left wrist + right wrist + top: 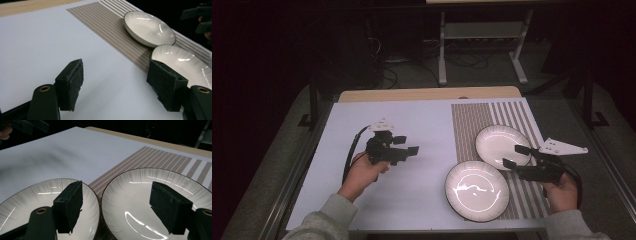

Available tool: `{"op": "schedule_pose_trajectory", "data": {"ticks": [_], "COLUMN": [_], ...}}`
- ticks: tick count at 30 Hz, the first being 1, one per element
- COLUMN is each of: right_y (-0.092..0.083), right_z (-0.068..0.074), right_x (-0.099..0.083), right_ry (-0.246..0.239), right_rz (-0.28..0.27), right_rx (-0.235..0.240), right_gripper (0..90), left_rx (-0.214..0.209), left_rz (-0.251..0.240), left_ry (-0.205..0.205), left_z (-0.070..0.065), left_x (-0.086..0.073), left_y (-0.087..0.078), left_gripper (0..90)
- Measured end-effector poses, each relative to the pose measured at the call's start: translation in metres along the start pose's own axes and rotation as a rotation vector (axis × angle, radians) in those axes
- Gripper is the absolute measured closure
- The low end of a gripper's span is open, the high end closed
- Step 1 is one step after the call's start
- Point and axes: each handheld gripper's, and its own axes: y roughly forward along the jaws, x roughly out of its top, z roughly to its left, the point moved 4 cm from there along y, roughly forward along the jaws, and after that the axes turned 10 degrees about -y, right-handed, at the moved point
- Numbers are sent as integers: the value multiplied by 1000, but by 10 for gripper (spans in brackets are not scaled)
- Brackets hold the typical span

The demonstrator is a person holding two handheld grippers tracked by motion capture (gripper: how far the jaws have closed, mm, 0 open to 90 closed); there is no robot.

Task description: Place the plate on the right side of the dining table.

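Two white ribbed ceramic plates, far [502, 144] and near [476, 190], sit touching on the striped placemat [472, 120]. Right gripper [516, 156], jaws spread, hovers at their 3 o'clock. Left gripper [406, 145], spread, hovers at 9 o'clock over the desk [427, 120].

The table [377, 120] has a plain white top with a light wood strip along its far edge. A placemat [472, 122] on it is striped brown and white: fine close lines on one part, broader bands on the other. The 2 plates, the far plate [502, 145] and the near plate [476, 190], are glossy white with faint grey rays fanning toward a thin dark rim. The left gripper [408, 145] and right gripper [514, 156] are black, each topped by a pale grey plate. The sleeves [327, 220] are light grey.
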Motion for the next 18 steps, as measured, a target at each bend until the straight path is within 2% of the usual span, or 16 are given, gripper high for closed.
{"op": "schedule_pose_trajectory", "data": {"ticks": [2, 5, 9, 11, 14, 17, 18], "right_y": [0, 0, -1, -2, -5, -5, -5], "right_z": [1, 3, 5, 5, 6, 7, 9], "right_x": [0, 0, 0, -1, -4, -3, -2], "right_ry": [-6, -36, -62, -81, -75, -84, -86], "right_rz": [1, -15, -22, -15, -19, -31, -41], "right_rx": [4, 13, 22, 11, 29, 34, 35], "right_gripper": [254, 254, 254, 254, 254, 254, 254], "left_rx": [-6, -5, 9, 12, 28, 26, 17], "left_rz": [-13, -32, -40, -58, -81, -84, -101], "left_ry": [3, 43, 54, 64, 96, 100, 100], "left_z": [1, 4, 9, 12, 18, 22, 25], "left_x": [-2, -11, -19, -23, -31, -35, -38], "left_y": [-6, -21, -32, -38, -51, -56, -64], "left_gripper": [289, 274, 264, 263, 239, 237, 237]}}
